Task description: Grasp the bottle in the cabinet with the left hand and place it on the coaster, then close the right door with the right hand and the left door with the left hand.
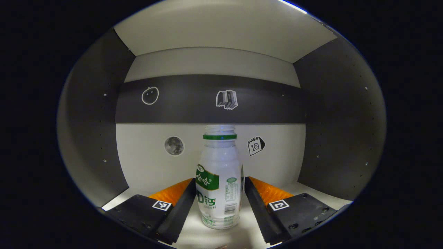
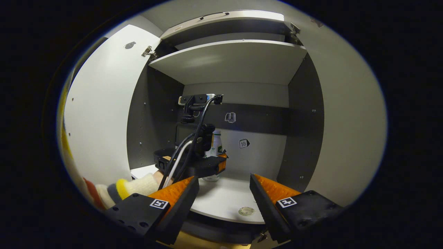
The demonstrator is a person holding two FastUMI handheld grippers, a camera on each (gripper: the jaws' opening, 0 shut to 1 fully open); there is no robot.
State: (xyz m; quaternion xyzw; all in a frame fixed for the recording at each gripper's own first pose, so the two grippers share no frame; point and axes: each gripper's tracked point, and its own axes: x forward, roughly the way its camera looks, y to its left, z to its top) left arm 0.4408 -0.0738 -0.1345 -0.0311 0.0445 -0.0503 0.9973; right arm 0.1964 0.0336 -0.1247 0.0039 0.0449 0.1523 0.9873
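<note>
White-bodied bottle stands upright on the cabinet shelf, between the left gripper fingers, which flank it closely; contact cannot be confirmed. Right gripper hangs outside the cabinet, fingers spread wide, gripping nothing.

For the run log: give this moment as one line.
phase: grasp | left gripper: open, fingers either side of upright bottle in cabinet | right gripper: open, outside | doors: open

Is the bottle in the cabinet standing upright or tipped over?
Upright: the bottle stands on its base on the cabinet shelf, neck up, between the left gripper fingers.
</note>
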